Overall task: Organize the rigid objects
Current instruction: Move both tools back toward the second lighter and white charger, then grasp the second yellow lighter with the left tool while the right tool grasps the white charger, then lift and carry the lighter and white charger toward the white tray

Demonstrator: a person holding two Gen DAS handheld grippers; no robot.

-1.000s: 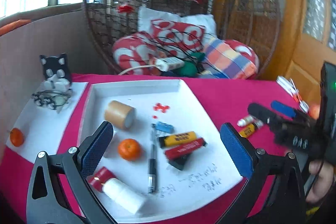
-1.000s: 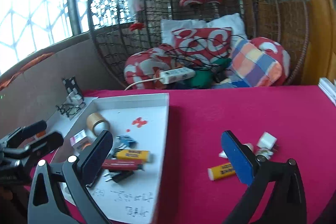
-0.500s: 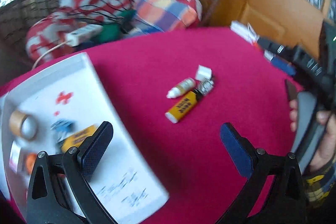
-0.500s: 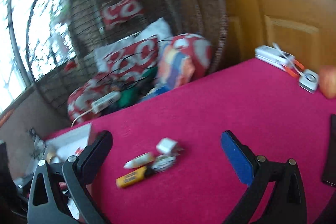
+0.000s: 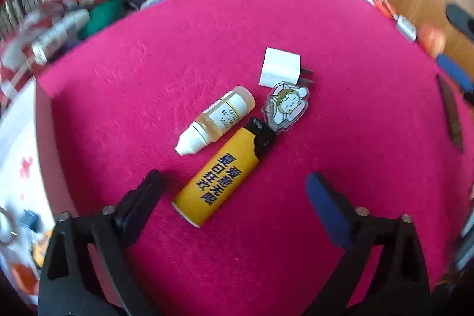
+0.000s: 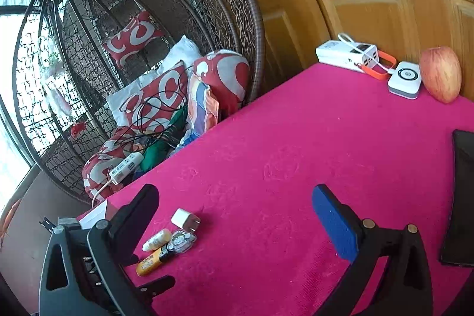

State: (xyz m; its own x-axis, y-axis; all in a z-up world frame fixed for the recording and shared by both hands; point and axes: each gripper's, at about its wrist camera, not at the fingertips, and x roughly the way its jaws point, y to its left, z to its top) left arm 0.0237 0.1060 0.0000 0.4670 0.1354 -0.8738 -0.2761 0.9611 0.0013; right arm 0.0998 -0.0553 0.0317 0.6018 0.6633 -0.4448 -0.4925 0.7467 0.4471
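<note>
A yellow lighter point(image 5: 220, 176) lies on the red tablecloth with a small dropper bottle point(image 5: 217, 120), a cartoon acrylic charm point(image 5: 286, 107) and a white plug adapter point(image 5: 280, 67) beside it. My left gripper point(image 5: 237, 191) is open, just above and in front of the lighter, its jaws to either side of the lighter's near end. The same cluster shows in the right wrist view: lighter point(image 6: 149, 260), bottle point(image 6: 156, 239), charm point(image 6: 181, 244), adapter point(image 6: 184, 219). My right gripper point(image 6: 235, 212) is open and empty over bare cloth.
A white tray point(image 5: 17, 144) with small items lies at the left edge. At the far right stand a white power bank point(image 6: 348, 54), a small white box point(image 6: 405, 80) and an apple point(image 6: 441, 73). A dark phone point(image 6: 460, 197) lies right. A wicker chair with cushions point(image 6: 166, 91) stands behind.
My left gripper has swung right from the tray and dropped close over the lighter cluster. My right gripper has swung right, away from the tray, towards the door side.
</note>
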